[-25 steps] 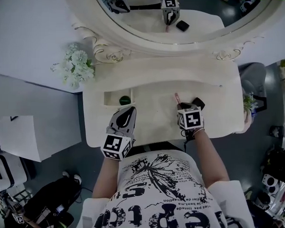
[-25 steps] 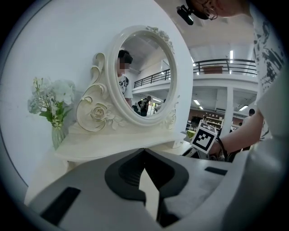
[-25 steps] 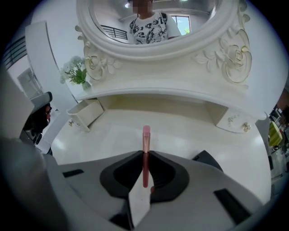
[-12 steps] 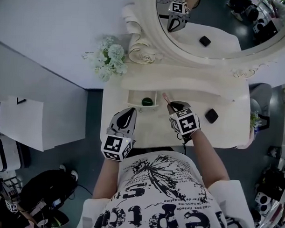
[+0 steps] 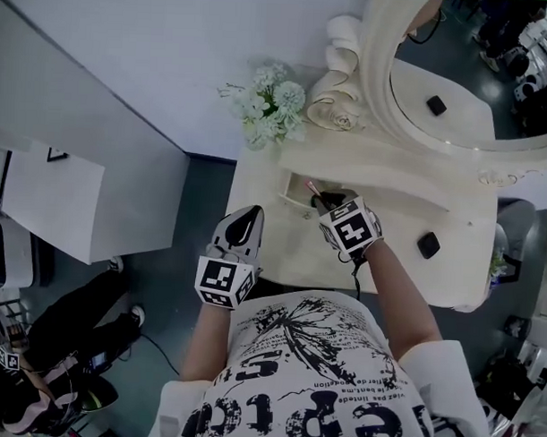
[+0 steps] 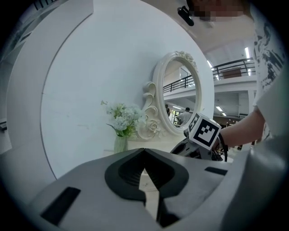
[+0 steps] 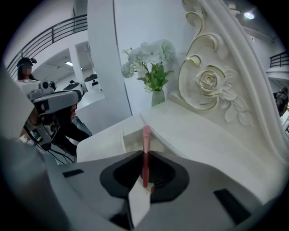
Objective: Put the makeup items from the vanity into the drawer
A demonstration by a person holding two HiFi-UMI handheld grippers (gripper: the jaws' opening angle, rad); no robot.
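Observation:
My right gripper (image 5: 328,210) is shut on a slim pink makeup stick (image 5: 312,191), whose tip points out over the open drawer (image 5: 290,195) at the vanity's left. In the right gripper view the stick (image 7: 146,135) stands up between the closed jaws of that gripper (image 7: 145,155), with the drawer's rim (image 7: 123,140) just beyond. A black compact (image 5: 427,244) lies on the vanity top (image 5: 399,213) to the right of my right arm. My left gripper (image 5: 248,214) hovers at the vanity's front left corner, shut and empty, as the left gripper view (image 6: 144,151) confirms.
A vase of white flowers (image 5: 269,104) stands at the vanity's back left, next to the carved frame of the oval mirror (image 5: 457,94). A white wall runs behind. Grey floor and a white box (image 5: 50,201) lie to the left.
My right gripper has carried the pink stick left, from beside the black compact to over the open drawer. My left gripper has shifted left to the vanity's front corner. The head view swung left.

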